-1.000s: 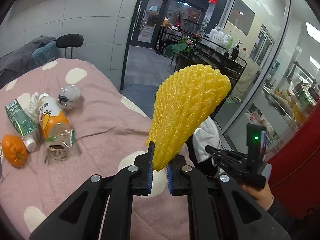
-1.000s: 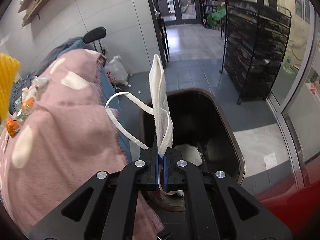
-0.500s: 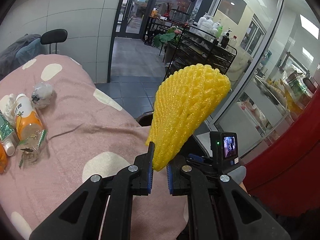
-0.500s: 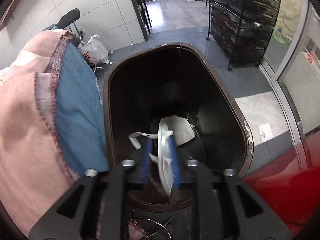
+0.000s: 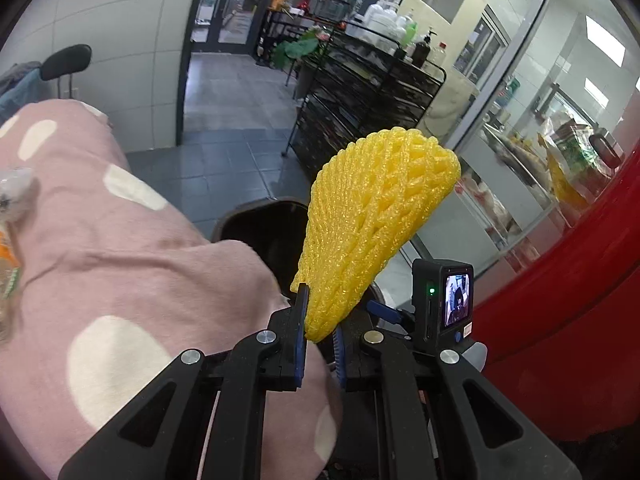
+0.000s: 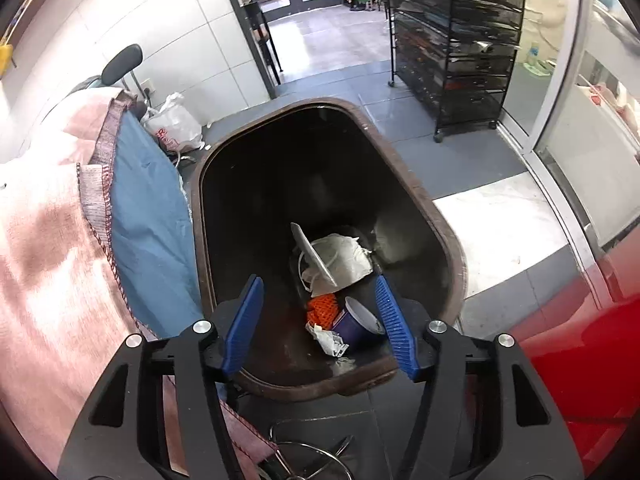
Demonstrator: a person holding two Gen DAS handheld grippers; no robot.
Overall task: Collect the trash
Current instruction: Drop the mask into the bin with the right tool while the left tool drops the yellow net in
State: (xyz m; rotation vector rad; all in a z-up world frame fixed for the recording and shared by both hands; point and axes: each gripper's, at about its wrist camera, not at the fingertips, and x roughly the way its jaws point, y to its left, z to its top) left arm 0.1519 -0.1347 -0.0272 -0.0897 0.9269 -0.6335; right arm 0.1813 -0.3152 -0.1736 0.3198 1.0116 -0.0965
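My left gripper is shut on the lower tip of a yellow foam fruit net, which stands up over the table's edge near the dark trash bin. In the right wrist view my right gripper hangs over the bin, its jaws opening with nothing between the blue pads. A white face mask lies at the bin's bottom, beside an orange net, a purple cup and crumpled paper. The right gripper's camera unit shows below the net.
A pink dotted blanket over a blue cloth covers the table left of the bin. Wrapped trash lies at its far left. A black wire rack stands behind, a white plastic bag on the floor, a red surface at right.
The right gripper lowered over the bin and opened; the white mask it held dropped to the bottom. The left gripper carried the yellow net toward the bin, away from the table's trash.
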